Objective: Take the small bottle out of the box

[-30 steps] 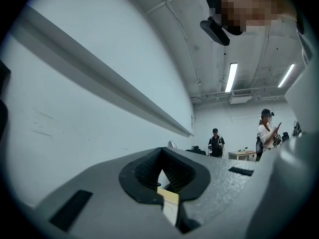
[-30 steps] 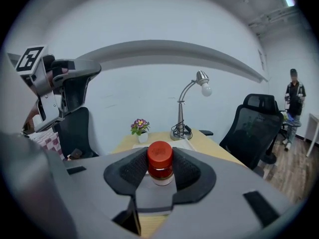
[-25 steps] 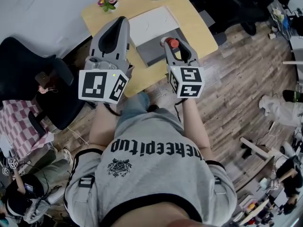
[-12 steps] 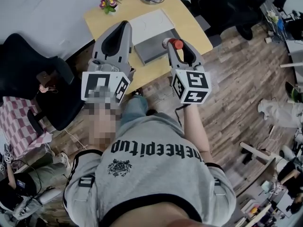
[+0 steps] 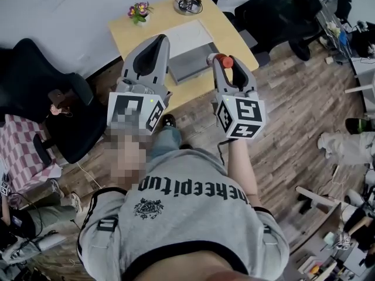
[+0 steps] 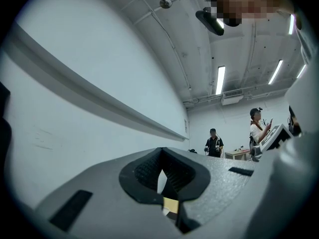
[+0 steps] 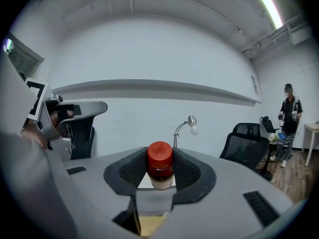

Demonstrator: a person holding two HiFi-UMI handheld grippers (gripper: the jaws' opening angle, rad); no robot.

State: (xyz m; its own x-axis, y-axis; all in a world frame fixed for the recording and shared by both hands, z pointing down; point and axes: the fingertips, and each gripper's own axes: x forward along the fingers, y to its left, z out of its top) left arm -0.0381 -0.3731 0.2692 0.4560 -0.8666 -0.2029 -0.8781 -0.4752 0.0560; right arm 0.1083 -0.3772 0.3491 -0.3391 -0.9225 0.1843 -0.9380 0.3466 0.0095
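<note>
The small bottle (image 5: 223, 60), with a red cap and pale contents, is clamped upright between the pads of my right gripper (image 5: 222, 61), high above the table. In the right gripper view the bottle (image 7: 160, 166) fills the middle of the gripper (image 7: 160, 172), both pads against its sides. The box (image 5: 191, 67) is a grey tray with a white lid (image 5: 186, 35) lying behind it on the table. My left gripper (image 5: 162, 38) hangs over the box's left side. Its jaws (image 6: 160, 179) are together, with only a slit between the pads and nothing in them.
The yellow wooden table (image 5: 133, 31) carries a small flower pot (image 5: 139, 10) and a lamp base (image 5: 188, 2) at its far edge. Black office chairs stand at the left (image 5: 35, 81) and back right (image 5: 281, 10). Two people (image 6: 214, 143) stand far off across the room.
Both grippers sit slightly further right in the head view and the table has shifted up and right. The bottle stays in the right jaws; the left jaws stay together.
</note>
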